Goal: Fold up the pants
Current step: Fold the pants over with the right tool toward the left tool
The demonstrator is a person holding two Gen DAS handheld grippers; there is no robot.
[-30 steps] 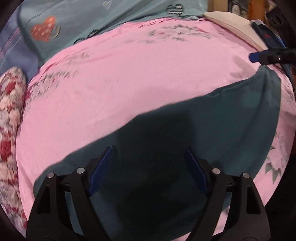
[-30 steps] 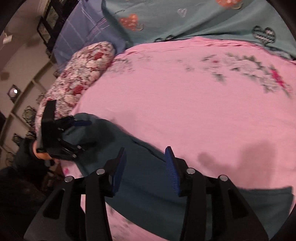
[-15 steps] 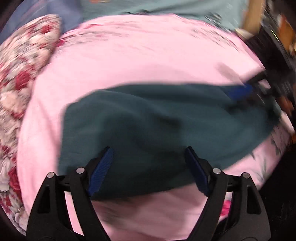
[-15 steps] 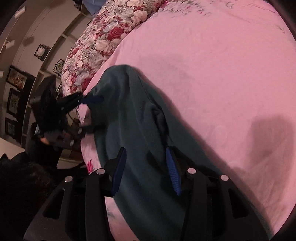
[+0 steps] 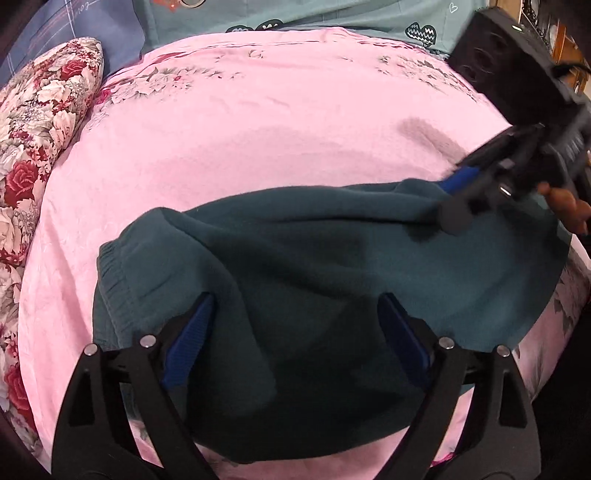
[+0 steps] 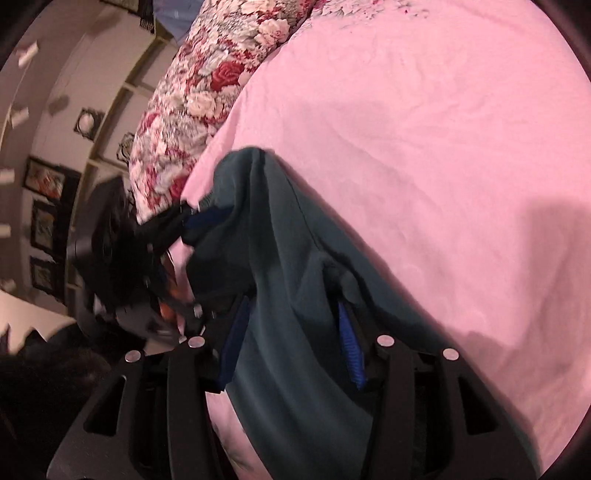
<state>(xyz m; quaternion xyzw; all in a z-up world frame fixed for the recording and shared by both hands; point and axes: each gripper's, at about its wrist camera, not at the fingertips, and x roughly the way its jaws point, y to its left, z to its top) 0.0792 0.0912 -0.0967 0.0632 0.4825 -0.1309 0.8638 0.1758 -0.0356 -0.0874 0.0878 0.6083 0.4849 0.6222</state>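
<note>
The dark teal pants [image 5: 314, 266] lie across the near part of the pink bedsheet [image 5: 258, 122], with the elastic waistband [image 5: 110, 273] at the left. My left gripper [image 5: 295, 332] is open, its blue pads wide apart over the waist end of the pants. My right gripper [image 6: 291, 332] is open with the teal cloth [image 6: 288, 280] lying between its pads. In the left wrist view the right gripper [image 5: 458, 199] sits at the far right end of the pants. In the right wrist view the left gripper [image 6: 199, 221] sits at the far end.
A red and white floral pillow [image 5: 40, 122] lies along the left of the bed and shows in the right wrist view [image 6: 207, 92]. A teal blanket with hearts [image 5: 369, 18] lies at the back. Wall shelves with framed pictures [image 6: 44, 221] stand beyond the bed's edge.
Both grippers swung round and came down to the pants. The left one now sits over the waistband end, and the right one has cloth between its pads.
</note>
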